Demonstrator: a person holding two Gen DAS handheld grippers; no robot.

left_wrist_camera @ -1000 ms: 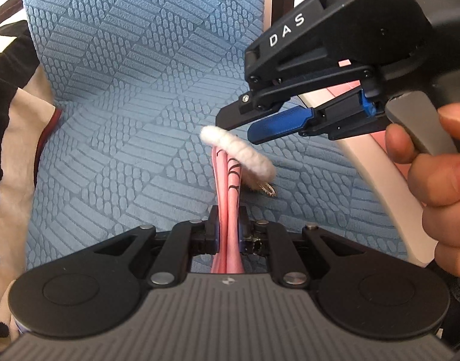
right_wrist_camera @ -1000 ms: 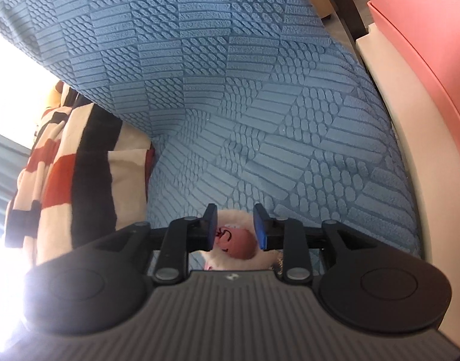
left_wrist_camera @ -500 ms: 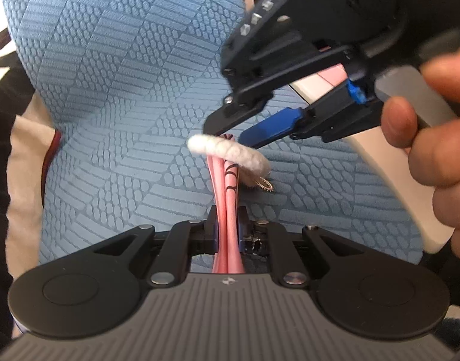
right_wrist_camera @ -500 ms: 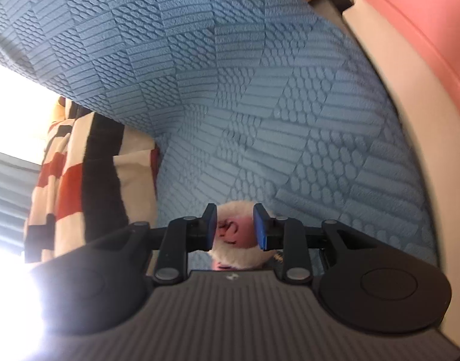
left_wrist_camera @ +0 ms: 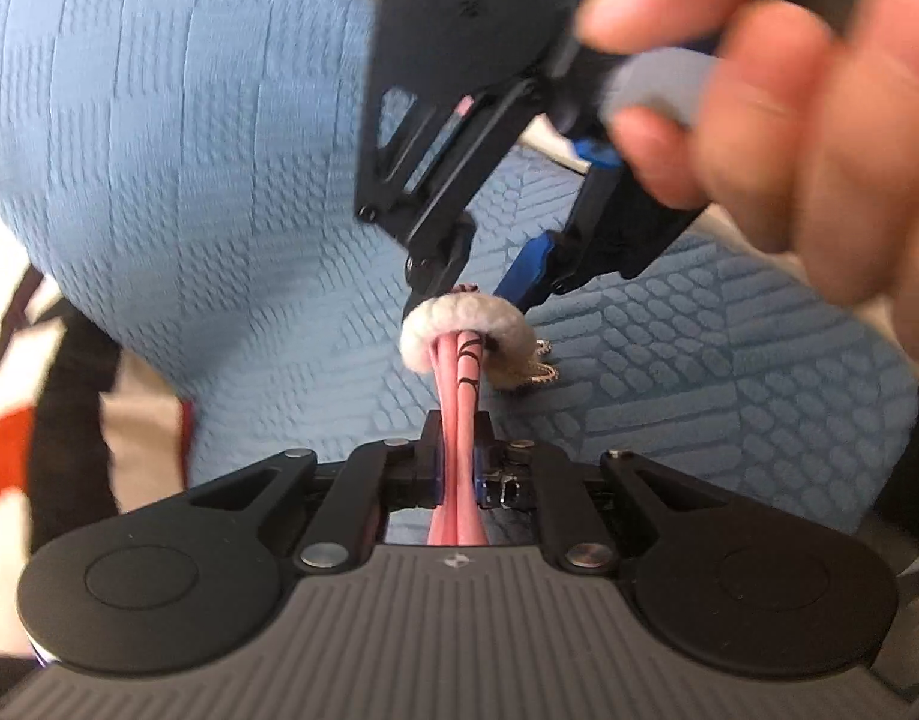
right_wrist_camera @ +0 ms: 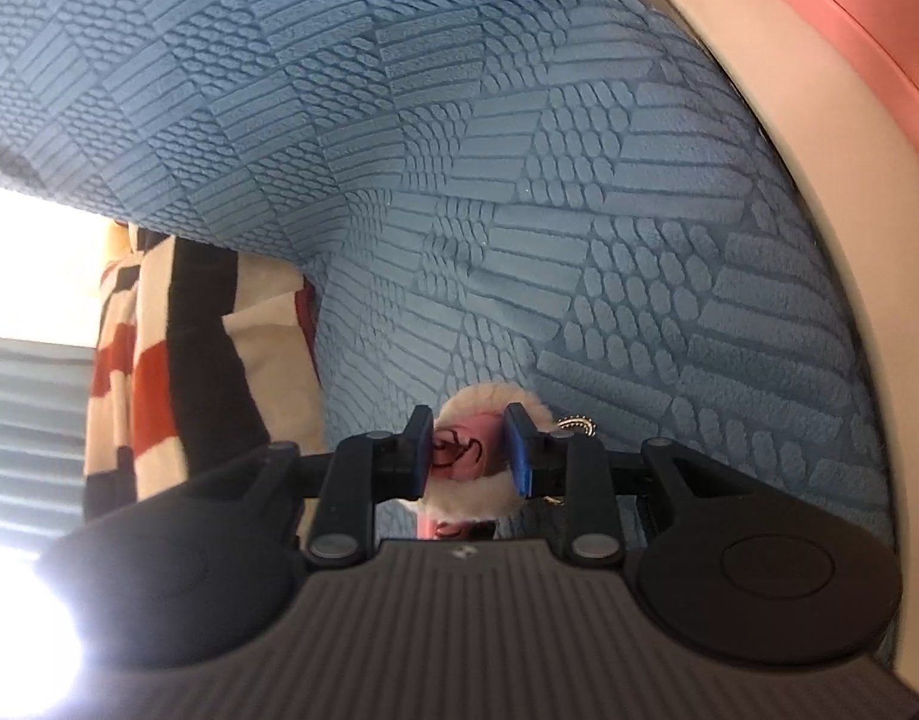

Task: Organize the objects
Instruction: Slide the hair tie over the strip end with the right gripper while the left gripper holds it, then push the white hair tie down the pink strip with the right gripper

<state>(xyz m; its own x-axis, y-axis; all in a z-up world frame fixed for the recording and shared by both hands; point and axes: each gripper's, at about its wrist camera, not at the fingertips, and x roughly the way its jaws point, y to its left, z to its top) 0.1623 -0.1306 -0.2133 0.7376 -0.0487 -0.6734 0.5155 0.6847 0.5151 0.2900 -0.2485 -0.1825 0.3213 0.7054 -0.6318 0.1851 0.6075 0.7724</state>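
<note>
A small pink plush toy with black markings [left_wrist_camera: 462,396] and a white fluffy collar [left_wrist_camera: 465,318] is held over the blue quilted cushion [left_wrist_camera: 219,180]. My left gripper [left_wrist_camera: 457,468] is shut on the toy's thin pink end. My right gripper [left_wrist_camera: 477,276] comes in from the upper right and straddles the fluffy collar with its fingers partly open. In the right wrist view the toy's pink part [right_wrist_camera: 462,450] sits between the blue pads [right_wrist_camera: 519,450] of my right gripper [right_wrist_camera: 468,450]. A small metal chain [left_wrist_camera: 540,366] hangs from the toy.
A striped black, red and cream cloth [right_wrist_camera: 177,372] lies at the cushion's left. A cream and pink rim [right_wrist_camera: 819,90] borders the cushion on the right. The person's hand [left_wrist_camera: 789,120] holds the right gripper.
The right gripper has moved closer and tilted steeper over the fluffy collar, with the toy now sitting between its pads. The left gripper keeps its hold; the view shifted and is blurred.
</note>
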